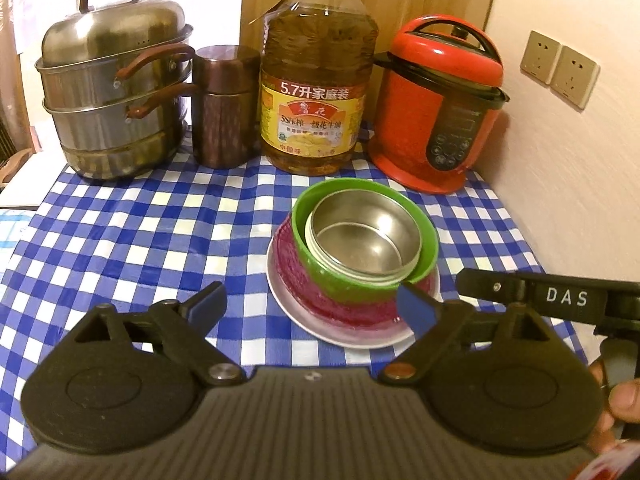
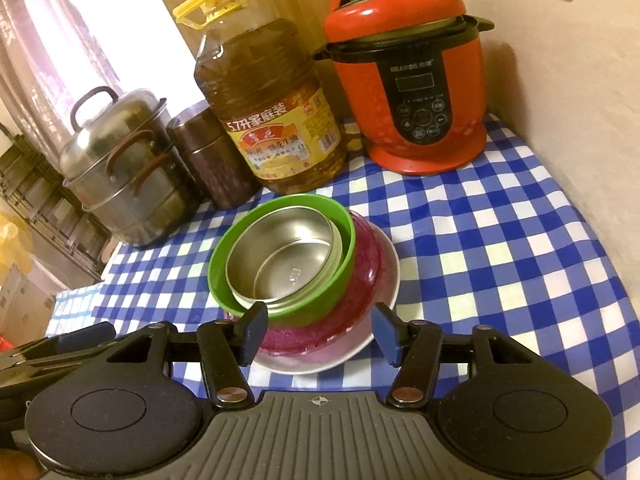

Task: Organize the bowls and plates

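My left wrist camera looks forward and steeply down along my left gripper (image 1: pixel 312 308) at the blue-and-white checked tablecloth (image 1: pixel 120 232), close in, with the nested stack of steel, green and pink bowls on a white plate (image 1: pixel 360 248) at about 1 o'clock. My right wrist camera peers down over my right gripper (image 2: pixel 320 332), the same stack (image 2: pixel 296 264) near 12 o'clock. Both share the back row: steel steamer pot (image 1: pixel 116 92), copper-brown canister (image 1: pixel 224 104), large plastic oil bottle (image 1: pixel 316 80), red pressure cooker (image 1: pixel 440 112).

white plate (image 1: pixel 280 288) mostly hidden under stacked bowls (image 1: pixel 360 248)
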`<state>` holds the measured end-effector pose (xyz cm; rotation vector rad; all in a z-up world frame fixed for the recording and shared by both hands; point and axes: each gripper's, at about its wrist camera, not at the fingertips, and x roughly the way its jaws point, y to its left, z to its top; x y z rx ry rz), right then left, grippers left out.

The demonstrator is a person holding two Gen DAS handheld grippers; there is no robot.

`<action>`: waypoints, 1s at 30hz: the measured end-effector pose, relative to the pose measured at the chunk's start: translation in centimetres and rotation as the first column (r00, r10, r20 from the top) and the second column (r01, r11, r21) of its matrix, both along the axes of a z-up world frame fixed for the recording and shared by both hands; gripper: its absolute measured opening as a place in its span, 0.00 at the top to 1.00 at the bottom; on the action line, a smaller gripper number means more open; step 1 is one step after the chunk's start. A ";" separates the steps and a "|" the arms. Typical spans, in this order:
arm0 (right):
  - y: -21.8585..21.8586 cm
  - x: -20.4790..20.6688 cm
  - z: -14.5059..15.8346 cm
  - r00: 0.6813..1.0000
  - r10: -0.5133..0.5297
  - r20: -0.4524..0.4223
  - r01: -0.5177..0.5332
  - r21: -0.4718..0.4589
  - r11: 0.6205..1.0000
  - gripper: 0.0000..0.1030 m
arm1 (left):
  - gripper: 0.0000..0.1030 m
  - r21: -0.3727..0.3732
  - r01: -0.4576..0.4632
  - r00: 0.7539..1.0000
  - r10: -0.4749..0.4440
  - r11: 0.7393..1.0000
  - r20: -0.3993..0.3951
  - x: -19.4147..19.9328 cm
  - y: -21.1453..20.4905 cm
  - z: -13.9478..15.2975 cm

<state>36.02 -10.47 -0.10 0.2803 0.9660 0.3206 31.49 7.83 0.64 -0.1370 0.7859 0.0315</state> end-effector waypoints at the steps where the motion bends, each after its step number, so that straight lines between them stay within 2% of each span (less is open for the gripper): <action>1: 0.0 -0.3 0.1 1.000 0.002 0.002 -0.002 -0.006 1.000 0.42 | 0.12 0.002 0.002 1.000 -0.002 1.000 0.000 -0.3 -0.1 0.0; 30: -1.0 -8.5 2.2 0.999 0.040 0.027 -0.037 -0.079 0.996 0.40 | 0.13 0.010 -0.019 1.000 0.019 1.000 -0.020 -8.6 -1.7 0.6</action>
